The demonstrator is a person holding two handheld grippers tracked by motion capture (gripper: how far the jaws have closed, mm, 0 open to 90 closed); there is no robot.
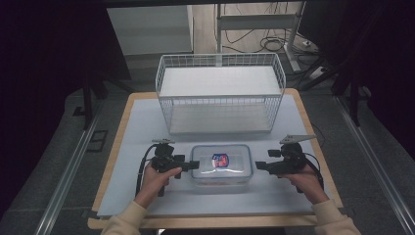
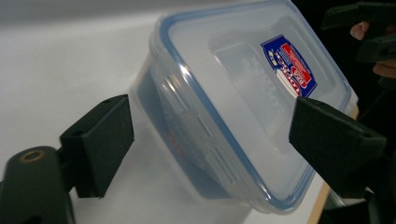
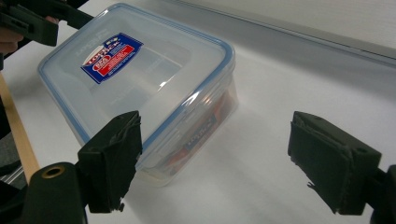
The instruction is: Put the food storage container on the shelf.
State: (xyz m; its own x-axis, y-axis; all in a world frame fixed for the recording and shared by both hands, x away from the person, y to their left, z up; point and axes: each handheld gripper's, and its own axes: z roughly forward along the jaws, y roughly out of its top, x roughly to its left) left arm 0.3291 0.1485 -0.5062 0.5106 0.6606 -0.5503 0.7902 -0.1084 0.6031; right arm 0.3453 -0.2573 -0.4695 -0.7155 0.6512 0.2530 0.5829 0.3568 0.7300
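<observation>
Left gripper point(image 1: 194, 165) released at container's point(image 1: 221, 165) left end; right gripper point(image 1: 258, 166) released, just right of it.

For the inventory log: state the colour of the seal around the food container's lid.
Blue, on the clear food container; clearest in the right gripper view.

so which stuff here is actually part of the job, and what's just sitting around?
In play:
- clear plastic food box with blue-rimmed lid
- left gripper, open at the box's left end
- right gripper, open at its right end

Just there:
- white wire basket, untouched behind the box
- white table mat
</observation>
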